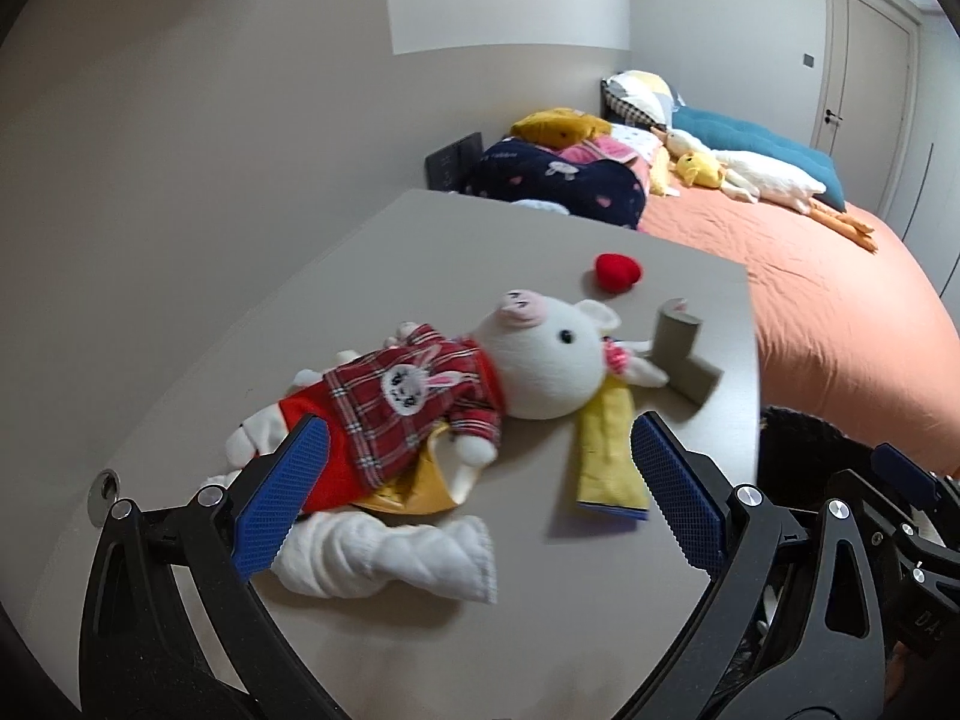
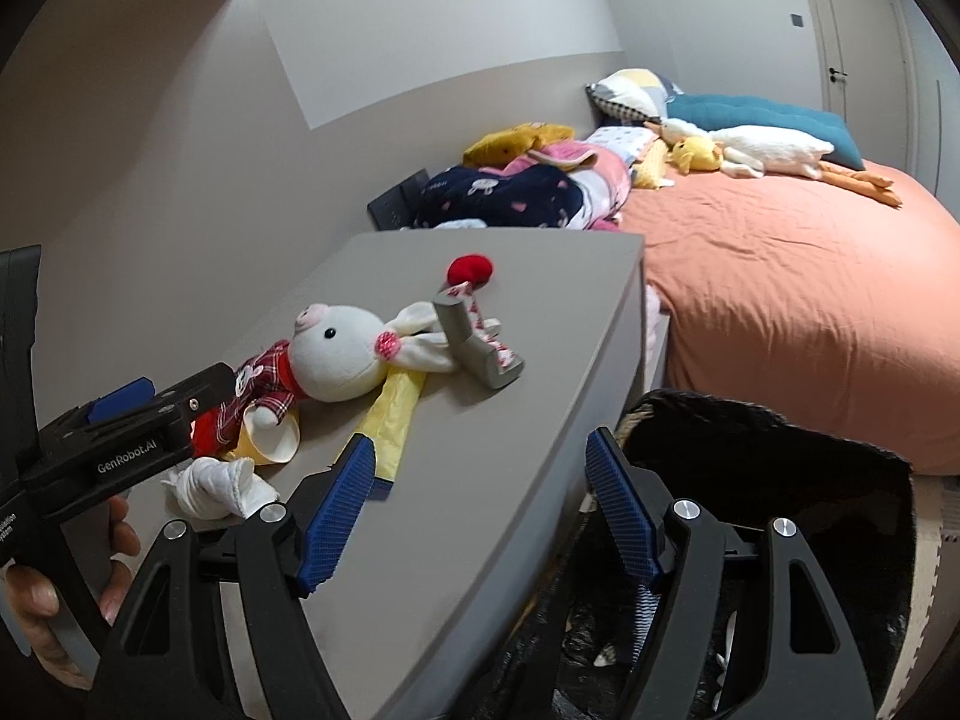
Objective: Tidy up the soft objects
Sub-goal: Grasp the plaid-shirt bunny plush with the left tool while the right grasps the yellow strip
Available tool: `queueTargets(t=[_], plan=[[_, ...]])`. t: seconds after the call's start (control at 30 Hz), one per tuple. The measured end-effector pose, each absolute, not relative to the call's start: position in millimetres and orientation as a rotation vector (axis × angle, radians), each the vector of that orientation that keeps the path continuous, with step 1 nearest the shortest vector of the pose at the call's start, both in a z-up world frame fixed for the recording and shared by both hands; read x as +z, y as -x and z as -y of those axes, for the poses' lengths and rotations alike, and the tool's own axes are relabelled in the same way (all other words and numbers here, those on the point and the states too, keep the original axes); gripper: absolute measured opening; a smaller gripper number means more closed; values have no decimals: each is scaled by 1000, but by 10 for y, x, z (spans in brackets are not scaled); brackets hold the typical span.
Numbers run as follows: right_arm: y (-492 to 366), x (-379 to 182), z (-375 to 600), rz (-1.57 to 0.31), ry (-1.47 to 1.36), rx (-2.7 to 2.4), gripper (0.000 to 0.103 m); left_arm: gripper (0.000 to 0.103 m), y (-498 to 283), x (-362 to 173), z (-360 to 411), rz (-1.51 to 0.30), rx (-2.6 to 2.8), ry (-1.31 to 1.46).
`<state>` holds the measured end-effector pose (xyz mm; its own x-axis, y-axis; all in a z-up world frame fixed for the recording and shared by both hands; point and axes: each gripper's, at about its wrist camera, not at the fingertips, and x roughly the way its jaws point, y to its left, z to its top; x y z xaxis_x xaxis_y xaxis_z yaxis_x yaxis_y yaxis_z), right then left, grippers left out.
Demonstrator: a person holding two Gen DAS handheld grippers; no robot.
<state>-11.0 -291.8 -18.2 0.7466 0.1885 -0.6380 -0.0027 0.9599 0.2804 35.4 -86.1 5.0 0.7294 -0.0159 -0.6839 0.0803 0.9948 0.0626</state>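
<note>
A white plush animal (image 1: 540, 360) in a red plaid shirt lies on its side on the grey table (image 1: 420, 240). A rolled white cloth (image 1: 390, 558) lies in front of it, and a yellow cloth (image 1: 606, 450) sticks out from under its head. A red plush heart (image 1: 617, 271) sits farther back. My left gripper (image 1: 480, 492) is open, with its left finger (image 1: 282, 492) over the toy's red trousers and the white cloth. My right gripper (image 2: 480, 516) is open and empty above the table's near edge, just right of the yellow cloth (image 2: 390, 420). The left gripper (image 2: 174, 396) hides the plush animal's (image 2: 336, 360) legs.
A grey L-shaped block (image 1: 684, 354) stands by the toy's ear. A dark lined basket (image 2: 780, 468) sits on the floor right of the table. Beyond is a bed with an orange sheet (image 2: 780, 276), piled clothes (image 2: 510, 192), pillows and plush ducks (image 2: 762, 150). A hand (image 2: 36, 600) holds the left gripper.
</note>
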Motion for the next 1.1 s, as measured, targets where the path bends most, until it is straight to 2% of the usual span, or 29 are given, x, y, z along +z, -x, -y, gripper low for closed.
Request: queueTargets(t=[0.73,0.77,0.83,0.93,1.1], plan=[[-638,-617,2377,-824,-249,133,73,96,-1166,-437,399,-903,-154,-201],[-652,-630,2361,-827,-247,136,73,89,-1197,-471,368,-918,-159,-188],[-683,-661,2312,-834,-243,143,73,82,-1236,-508,284,-947,-195,-120],[-747,-698,2233,-843,-237,156,73,75,-1239,-519,235,-953,-204,-93],[-890,-740,2096,-858,-226,166,73,57,-1236,-540,199,-963,-220,-43]])
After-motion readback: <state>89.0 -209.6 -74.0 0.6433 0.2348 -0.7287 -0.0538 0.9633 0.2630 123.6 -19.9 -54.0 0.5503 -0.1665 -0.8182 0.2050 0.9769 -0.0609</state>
